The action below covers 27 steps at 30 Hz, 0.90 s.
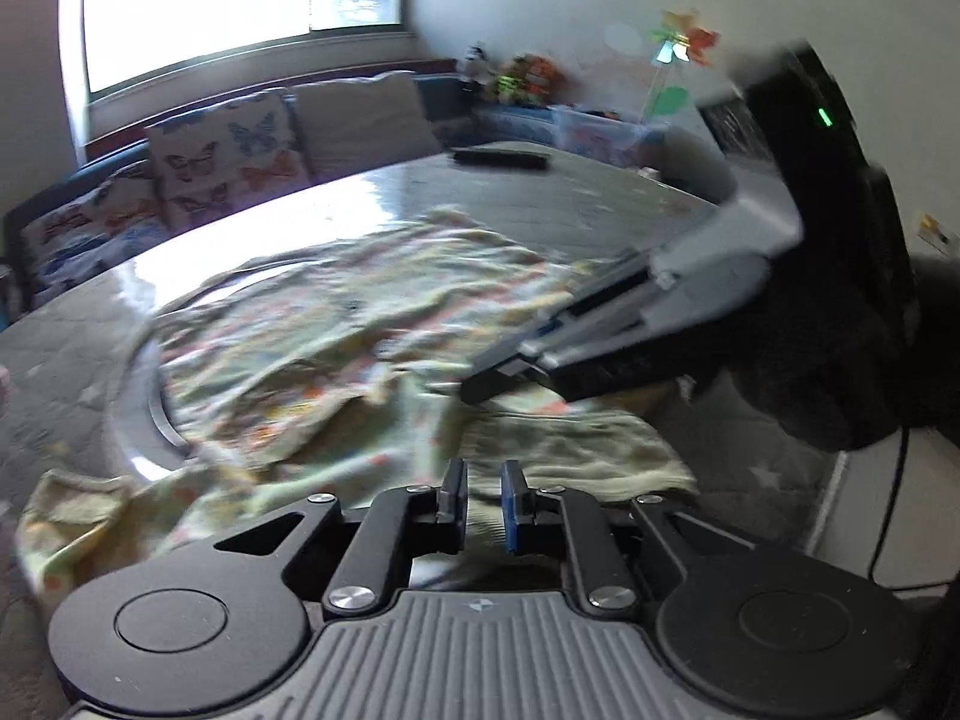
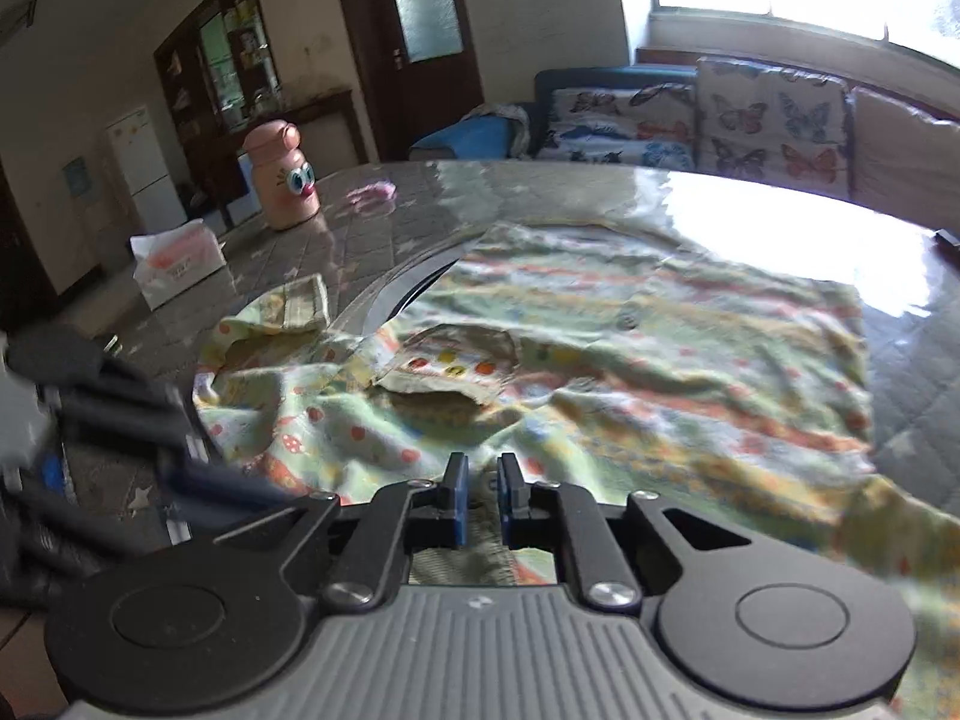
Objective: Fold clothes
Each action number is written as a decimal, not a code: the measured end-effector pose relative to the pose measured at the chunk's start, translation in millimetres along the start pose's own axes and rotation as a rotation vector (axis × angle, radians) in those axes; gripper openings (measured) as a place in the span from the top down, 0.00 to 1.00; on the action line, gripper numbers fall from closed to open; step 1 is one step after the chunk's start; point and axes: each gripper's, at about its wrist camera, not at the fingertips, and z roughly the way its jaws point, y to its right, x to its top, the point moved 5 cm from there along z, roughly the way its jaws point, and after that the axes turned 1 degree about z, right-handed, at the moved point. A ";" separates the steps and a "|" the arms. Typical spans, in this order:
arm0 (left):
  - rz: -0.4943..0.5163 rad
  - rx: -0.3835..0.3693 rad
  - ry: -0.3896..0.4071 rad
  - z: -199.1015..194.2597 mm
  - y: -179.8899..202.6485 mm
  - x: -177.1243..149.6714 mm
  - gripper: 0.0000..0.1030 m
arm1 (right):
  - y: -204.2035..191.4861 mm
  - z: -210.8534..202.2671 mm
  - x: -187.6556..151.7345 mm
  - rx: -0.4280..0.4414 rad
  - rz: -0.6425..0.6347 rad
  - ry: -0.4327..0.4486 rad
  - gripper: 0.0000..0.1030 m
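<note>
A pale green child's garment (image 1: 336, 324) printed with coloured dots and mushrooms lies crumpled and spread over the round table (image 1: 540, 192). My left gripper (image 1: 483, 501) sits at the garment's near edge, its jaws narrow, with fabric pinched between the blue pads. In the right wrist view the garment (image 2: 630, 336) spreads ahead, a sleeve (image 2: 288, 306) lying to the left. My right gripper (image 2: 480, 501) hovers low over the near hem, pads slightly apart, cloth under them but not pressed. Seen from the left wrist, the right gripper (image 1: 480, 387) reaches in from the right with its tips on the cloth.
A glass turntable rim (image 1: 150, 414) shows under the garment. A pink cartoon bottle (image 2: 282, 180), a tissue box (image 2: 177, 261) and a small pink item (image 2: 372, 195) stand on the far left. A dark flat object (image 1: 501, 157) lies at the far edge. A sofa with butterfly cushions (image 1: 222, 162) stands behind.
</note>
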 end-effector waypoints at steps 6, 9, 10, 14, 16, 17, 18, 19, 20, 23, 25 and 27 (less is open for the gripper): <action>-0.174 0.209 -0.025 4.5 -65.2 -11.1 0.86 | -13.6 12.3 -14.6 0.031 -0.045 -0.034 0.76; -0.271 0.312 -0.038 9.1 -93.7 -18.8 0.86 | -17.6 10.3 -17.7 0.026 -0.061 -0.028 0.73; -0.302 0.344 -0.041 10.2 -102.4 -21.4 0.86 | -17.8 9.9 -18.3 0.025 -0.063 -0.027 0.73; -0.398 0.422 -0.037 7.7 -131.6 -31.8 0.85 | -18.3 8.7 -19.0 0.031 -0.059 -0.024 0.69; -0.422 0.503 -0.030 4.4 -142.4 -37.8 0.85 | -18.1 8.4 -18.8 0.035 -0.056 -0.024 0.68; -0.438 0.537 -0.021 1.7 -147.0 -40.7 0.85 | -17.9 8.3 -18.7 0.036 -0.054 -0.025 0.68; -0.453 0.570 -0.012 -1.2 -151.6 -43.7 0.85 | -17.7 8.2 -18.6 0.038 -0.052 -0.025 0.67; -0.469 0.605 -0.003 -4.1 -156.1 -46.7 0.85 | -17.8 8.2 -18.5 0.040 -0.051 -0.026 0.65; -0.481 0.648 0.014 -9.6 -160.4 -49.0 0.85 | -18.0 8.3 -18.5 0.043 -0.052 -0.026 0.64; -0.524 0.769 0.051 -26.0 -174.6 -56.9 0.81 | -20.0 9.0 -18.4 0.045 -0.059 -0.029 0.59; -0.580 0.809 0.045 -34.2 -187.2 -64.7 0.77 | -21.7 9.5 -18.4 0.045 -0.064 -0.031 0.58; -0.612 0.856 0.033 -41.3 -198.2 -73.8 0.66 | -22.0 9.5 -18.4 0.044 -0.064 -0.030 0.58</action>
